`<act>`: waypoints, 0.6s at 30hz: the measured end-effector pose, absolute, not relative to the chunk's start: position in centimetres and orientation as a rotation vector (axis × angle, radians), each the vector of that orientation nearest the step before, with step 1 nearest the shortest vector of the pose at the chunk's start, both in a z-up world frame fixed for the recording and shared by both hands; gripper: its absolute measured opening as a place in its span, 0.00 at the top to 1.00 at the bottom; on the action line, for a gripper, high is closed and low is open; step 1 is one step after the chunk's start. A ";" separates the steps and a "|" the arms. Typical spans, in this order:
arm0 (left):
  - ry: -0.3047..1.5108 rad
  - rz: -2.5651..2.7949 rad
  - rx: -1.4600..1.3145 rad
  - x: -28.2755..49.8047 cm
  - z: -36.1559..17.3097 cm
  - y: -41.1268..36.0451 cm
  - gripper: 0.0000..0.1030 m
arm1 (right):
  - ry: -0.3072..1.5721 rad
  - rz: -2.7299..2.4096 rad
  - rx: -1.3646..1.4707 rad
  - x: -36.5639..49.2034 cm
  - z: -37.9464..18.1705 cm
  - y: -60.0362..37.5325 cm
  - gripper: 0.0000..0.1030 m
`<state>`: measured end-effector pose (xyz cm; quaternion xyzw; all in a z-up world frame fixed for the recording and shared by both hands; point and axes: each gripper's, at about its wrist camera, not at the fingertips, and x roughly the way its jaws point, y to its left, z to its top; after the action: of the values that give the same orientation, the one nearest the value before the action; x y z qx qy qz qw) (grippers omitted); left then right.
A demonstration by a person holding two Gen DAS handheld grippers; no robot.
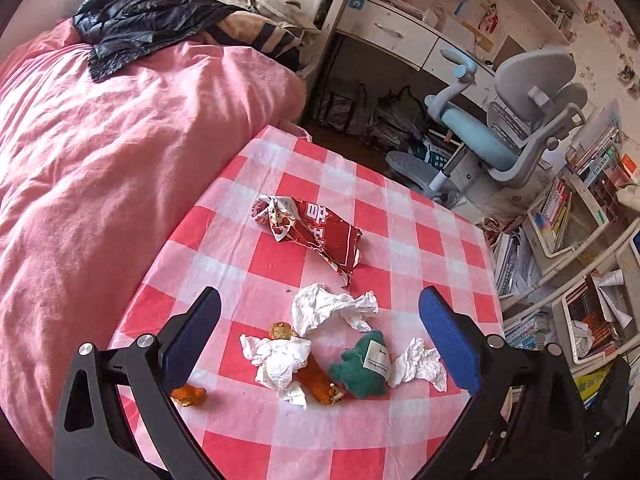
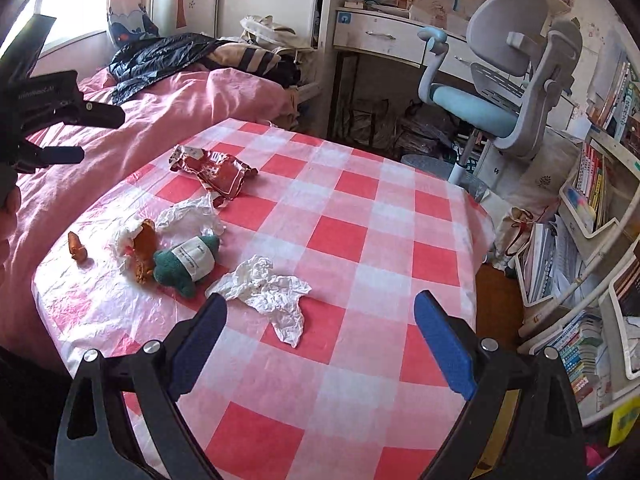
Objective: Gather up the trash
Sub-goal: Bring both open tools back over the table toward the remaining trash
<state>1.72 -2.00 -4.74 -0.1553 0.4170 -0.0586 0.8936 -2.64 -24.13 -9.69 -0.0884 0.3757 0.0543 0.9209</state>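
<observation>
On the red-and-white checked table (image 1: 400, 216) lies a crumpled red snack wrapper (image 1: 316, 228). Nearer to me are crumpled white tissues (image 1: 328, 308), a green plush piece with a white label (image 1: 360, 368) and orange food scraps (image 1: 320, 384). My left gripper (image 1: 320, 294) hangs above this pile, open, with nothing between its blue pads. In the right wrist view, my right gripper (image 2: 320, 300) is open and empty above the table, just short of a single tissue (image 2: 268, 288). Further left are the wrapper (image 2: 212, 172) and the plush piece (image 2: 184, 264). The left gripper (image 2: 102, 136) shows at the far left, over the bed.
A bed with a pink cover (image 1: 120, 160) runs along the table's left side, with a dark jacket (image 1: 140, 20) on it. A grey-and-blue desk chair (image 2: 500, 92) and a white desk (image 2: 380, 36) stand behind the table. Crowded bookshelves (image 2: 592, 200) line the right side.
</observation>
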 end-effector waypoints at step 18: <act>0.884 -0.146 -0.286 2.4 -4.6 -1.5 0.07 | 0.791 0.156 -0.305 -1.5 -11.2 -20.5 0.12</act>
<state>2.37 -1.47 -4.59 -0.1378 0.4257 -0.0706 0.8915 -1.55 -20.47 -11.24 -0.1481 0.3835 0.0757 0.9085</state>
